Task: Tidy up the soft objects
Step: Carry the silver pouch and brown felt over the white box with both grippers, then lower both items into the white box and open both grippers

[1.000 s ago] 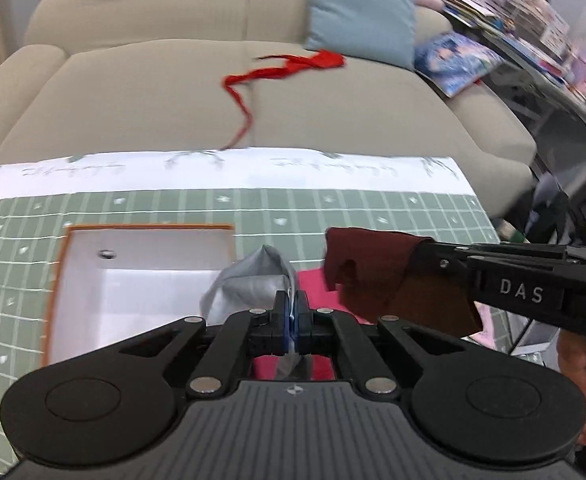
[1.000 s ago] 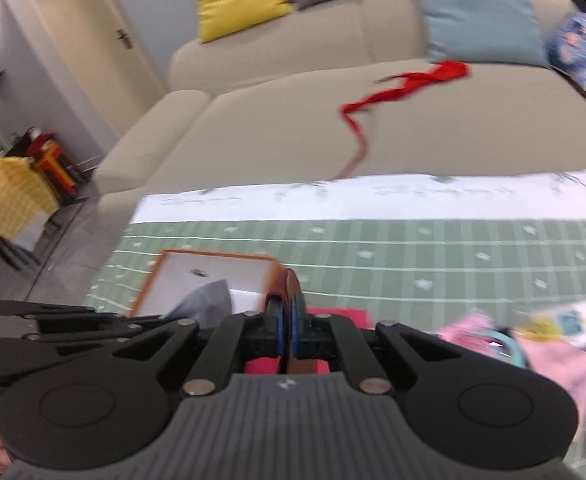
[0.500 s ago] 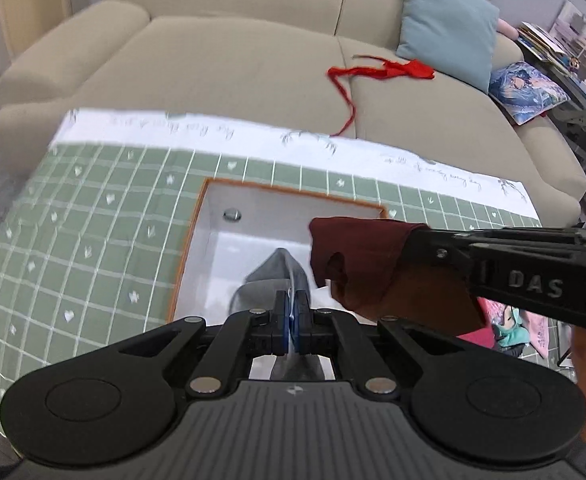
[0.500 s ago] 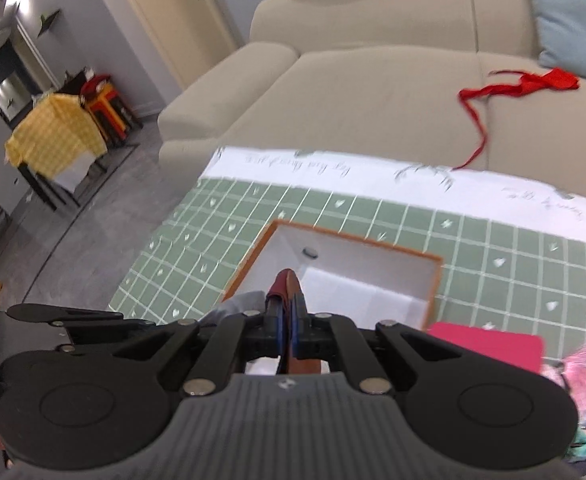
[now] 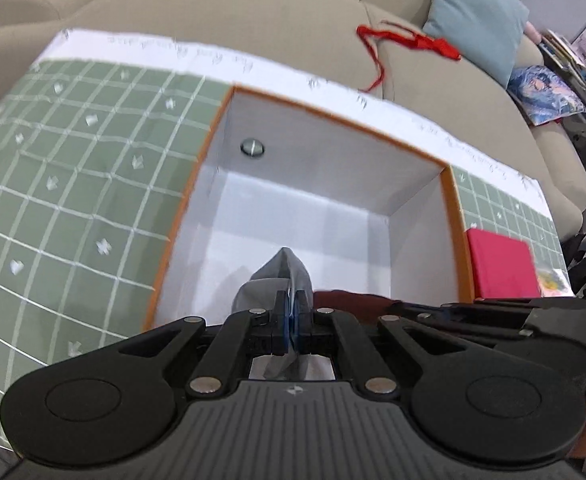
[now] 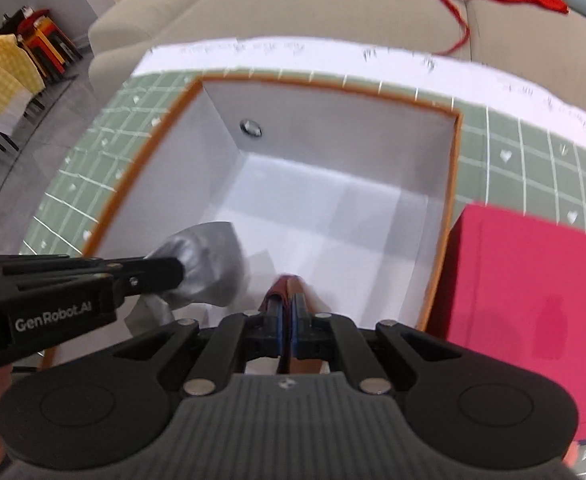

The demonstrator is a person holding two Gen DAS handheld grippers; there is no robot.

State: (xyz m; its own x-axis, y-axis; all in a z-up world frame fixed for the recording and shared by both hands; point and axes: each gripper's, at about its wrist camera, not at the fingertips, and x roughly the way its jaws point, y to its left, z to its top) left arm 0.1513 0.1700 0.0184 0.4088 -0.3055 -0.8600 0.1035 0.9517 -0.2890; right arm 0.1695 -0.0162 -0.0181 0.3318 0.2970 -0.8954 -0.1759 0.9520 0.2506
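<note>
Both grippers poised over the open box, each carrying a cloth. Left gripper clenched on a grey cloth — bunched, slightly shiny, hanging just inside the box's near-left corner. Right gripper clenched on a dark maroon cloth, pinched into a thin fold just inside the near wall of the box.

Best done, probably, by lowering each bundle close to the box floor before letting go, so the limp fabric settles flat and not draped over the orange rim. Worth keeping the two cloths apart, grey toward the left wall, maroon toward the right, and releasing one at a time to avoid tangling.

Box: stiff white card inside, smooth, square-cornered, orange-edged, a small round metal fitting on the far wall. Nothing else seen inside. Just right of the box, touching or nearly so, a flat pink rectangular item. Under the box, a green gridded covering on the surface. Beyond the box, a beige sofa with a red ribbon lying loose.
</note>
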